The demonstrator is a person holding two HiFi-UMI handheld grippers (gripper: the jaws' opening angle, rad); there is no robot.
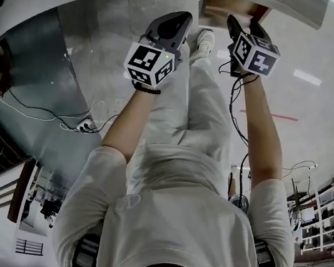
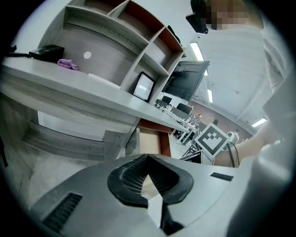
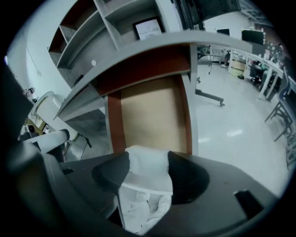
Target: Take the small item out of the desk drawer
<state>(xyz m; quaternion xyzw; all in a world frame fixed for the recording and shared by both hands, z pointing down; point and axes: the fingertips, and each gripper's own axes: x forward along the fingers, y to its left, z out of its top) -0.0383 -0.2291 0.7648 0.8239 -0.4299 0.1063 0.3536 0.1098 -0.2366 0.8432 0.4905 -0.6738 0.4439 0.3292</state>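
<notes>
The desk drawer (image 3: 150, 115) stands pulled out under the desktop, its tan bottom bare; in the head view it shows at the top (image 1: 222, 9). My right gripper (image 3: 147, 163) hangs above the drawer's front edge, shut on a small white block (image 3: 147, 173) that sits between its pads. In the head view the right gripper (image 1: 245, 25) is just below the drawer and the block is hidden there. My left gripper (image 2: 148, 158) is beside it, to the left (image 1: 181, 19), with its fingertips meeting and nothing between them. The drawer (image 2: 150, 141) lies ahead of it.
The grey desk (image 2: 92, 92) carries shelf compartments with a framed picture (image 2: 144, 86), a monitor (image 2: 187, 81), and a purple thing (image 2: 67, 64) by a black box. Cables and a power strip (image 1: 83, 125) lie on the floor at left. The person's legs stand below the drawer.
</notes>
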